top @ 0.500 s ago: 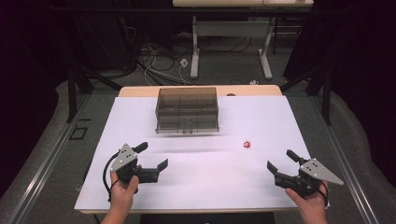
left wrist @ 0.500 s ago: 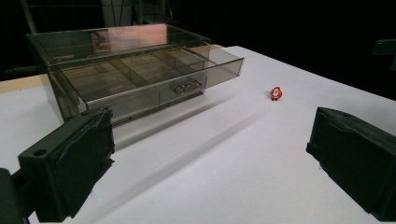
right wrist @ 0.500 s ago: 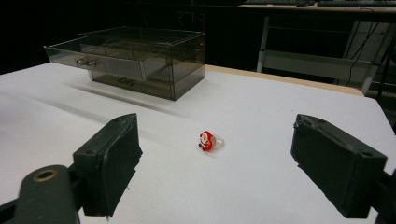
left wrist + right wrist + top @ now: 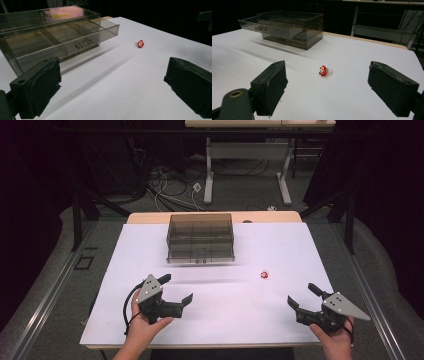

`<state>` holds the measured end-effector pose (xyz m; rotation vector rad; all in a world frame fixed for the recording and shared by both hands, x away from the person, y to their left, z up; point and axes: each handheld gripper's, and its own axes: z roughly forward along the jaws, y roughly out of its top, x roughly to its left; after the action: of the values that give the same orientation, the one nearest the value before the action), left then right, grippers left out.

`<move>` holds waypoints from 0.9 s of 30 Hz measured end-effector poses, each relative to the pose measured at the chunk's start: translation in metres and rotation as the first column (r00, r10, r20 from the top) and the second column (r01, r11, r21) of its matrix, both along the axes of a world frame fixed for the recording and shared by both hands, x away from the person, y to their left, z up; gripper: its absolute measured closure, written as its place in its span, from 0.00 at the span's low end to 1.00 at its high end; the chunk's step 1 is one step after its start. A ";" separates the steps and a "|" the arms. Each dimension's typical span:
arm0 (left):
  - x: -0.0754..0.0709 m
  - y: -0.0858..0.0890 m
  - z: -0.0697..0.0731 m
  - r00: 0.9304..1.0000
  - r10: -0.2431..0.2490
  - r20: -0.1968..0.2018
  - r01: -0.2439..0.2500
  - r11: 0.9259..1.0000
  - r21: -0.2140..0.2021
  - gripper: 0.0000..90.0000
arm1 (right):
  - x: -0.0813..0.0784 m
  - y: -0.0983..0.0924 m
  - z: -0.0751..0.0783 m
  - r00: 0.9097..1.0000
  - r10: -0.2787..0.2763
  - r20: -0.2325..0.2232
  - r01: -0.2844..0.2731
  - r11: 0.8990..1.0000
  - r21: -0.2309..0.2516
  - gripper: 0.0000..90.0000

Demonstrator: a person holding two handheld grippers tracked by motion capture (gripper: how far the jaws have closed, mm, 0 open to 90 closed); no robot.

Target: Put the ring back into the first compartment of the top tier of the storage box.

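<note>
A smoky clear drawer box (image 4: 200, 237) stands at the table's far middle, its upper drawer (image 4: 67, 45) pulled out toward me and nothing visible inside. A small red Santa ring (image 4: 264, 274) lies on the white tabletop, right of the box's front. My left gripper (image 4: 177, 288) hovers open at the near left, its jaws framing the box and ring (image 4: 140, 44) from a distance. At the near right my right gripper (image 4: 301, 294) is open too, and the ring (image 4: 323, 71) lies ahead between its jaws, apart from them. The box (image 4: 287, 25) stands farther back on the left.
The white table (image 4: 150, 245) has a wooden strip along its far edge. Beyond it are desk legs (image 4: 208, 175) and cables (image 4: 165, 185) on a dark floor. A metal rail (image 4: 50, 290) runs along the floor at the left.
My left gripper has shifted a little to the right. The right gripper, the ring and the box stay where they were.
</note>
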<state>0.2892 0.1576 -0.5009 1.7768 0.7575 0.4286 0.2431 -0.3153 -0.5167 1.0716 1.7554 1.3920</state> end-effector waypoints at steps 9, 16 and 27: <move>0.000 -0.019 0.002 1.000 -0.011 -0.009 0.011 1.000 -0.015 0.01 | -0.003 -0.002 0.000 1.000 0.009 0.006 -0.009 1.000 0.001 0.16; 0.005 -0.041 0.006 0.997 -0.059 -0.042 0.057 0.998 -0.040 0.01 | -0.002 -0.002 -0.002 1.000 0.012 0.000 -0.012 1.000 0.001 0.16; 0.022 -0.075 0.024 0.997 -0.065 -0.044 0.063 0.997 -0.032 0.02 | -0.002 -0.004 -0.001 1.000 0.008 -0.001 -0.008 1.000 0.013 0.16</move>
<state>0.3115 0.0829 -0.4773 1.7818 0.7325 0.3338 0.2408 -0.3194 -0.5174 1.0736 1.7548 1.4099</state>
